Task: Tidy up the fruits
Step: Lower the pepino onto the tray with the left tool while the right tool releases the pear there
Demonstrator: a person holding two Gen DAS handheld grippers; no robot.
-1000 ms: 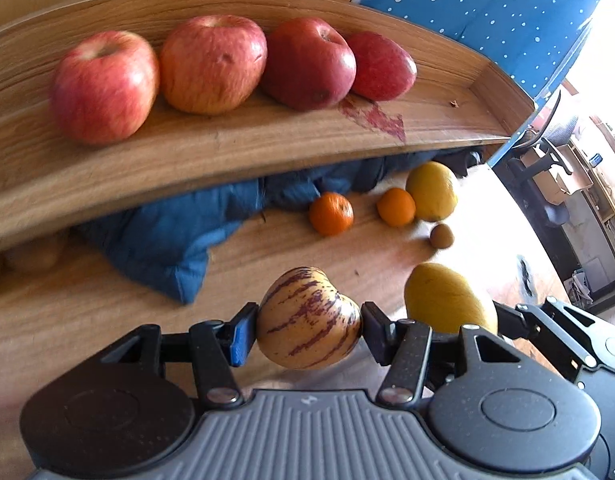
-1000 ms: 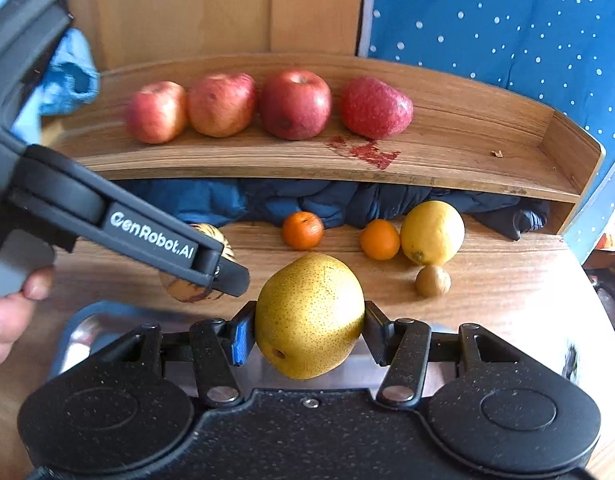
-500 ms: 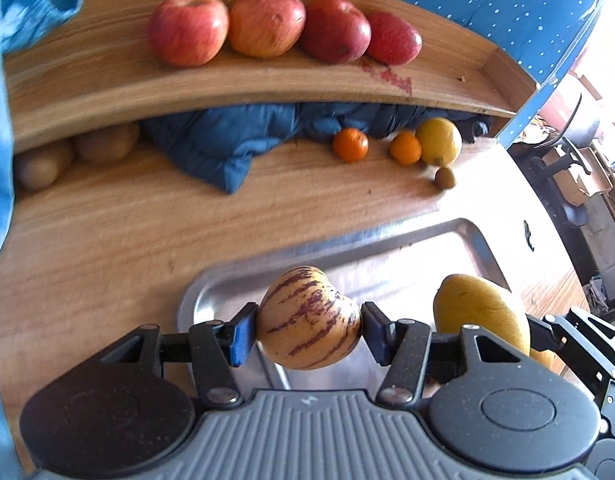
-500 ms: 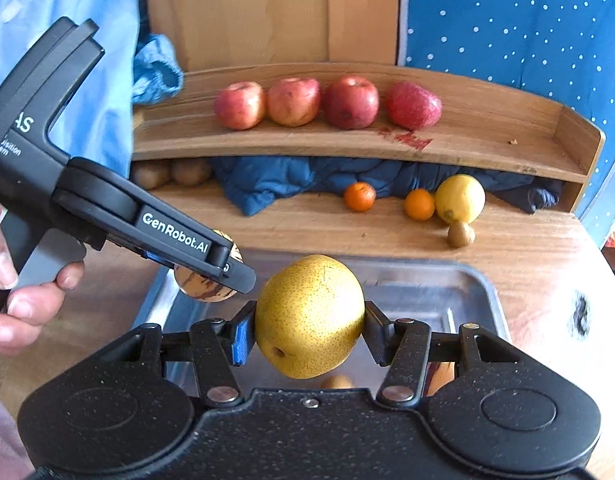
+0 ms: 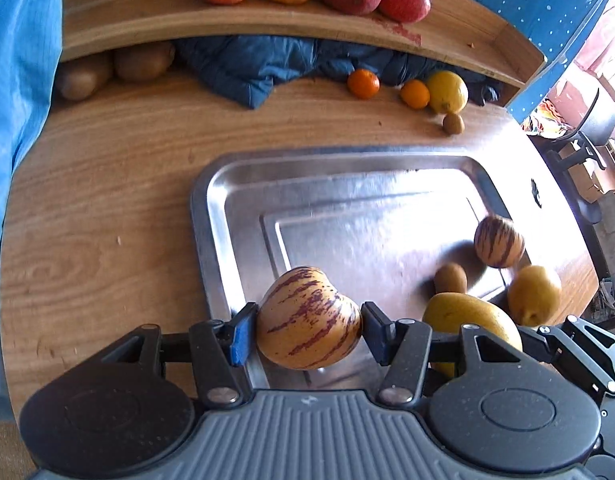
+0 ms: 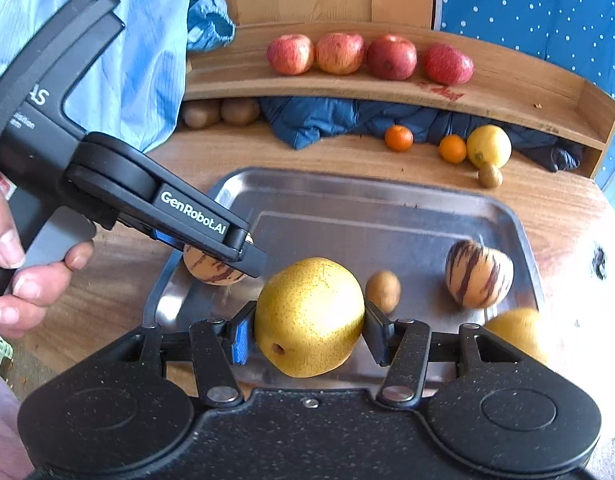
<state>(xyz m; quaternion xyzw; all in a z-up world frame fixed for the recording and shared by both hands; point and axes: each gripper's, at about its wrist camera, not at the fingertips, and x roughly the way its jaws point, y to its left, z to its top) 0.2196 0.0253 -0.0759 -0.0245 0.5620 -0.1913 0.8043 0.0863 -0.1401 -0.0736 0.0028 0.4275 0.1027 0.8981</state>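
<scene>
Both tongs are loaded right now. The left tongs (image 5: 309,330) are pinching a striped pepino melon (image 5: 309,318), cream skin with purple streaks, held over the near-left edge of the steel tray (image 5: 211,208). From the right wrist view you can see that same gripper coming in from the left with a person's hand (image 6: 15,264) wrapped round its handle, and the melon mostly hidden behind its black finger.

The right tongs (image 6: 309,336) are clamped on a yellow pear (image 6: 309,316), speckled skin, held over the near side of the tray.

Sitting in the tray: a second striped melon (image 6: 478,274) toward the right side, a small kiwi (image 6: 383,291) between it and the held pear, and another yellow pear (image 6: 515,330) at the near-right corner, a bit blurry.

Further back on the wooden desk (image 6: 339,156) there are two small oranges (image 6: 399,138), a lemon (image 6: 488,146) and a little brown fruit (image 6: 490,175) just in front of it. A dark blue cloth (image 6: 315,120) is bunched under the wooden shelf (image 6: 507,92), with two brown kiwis (image 6: 219,111) tucked at the left end under it. Up on the shelf, four red apples (image 6: 341,53) stand in a row, roughly touching
</scene>
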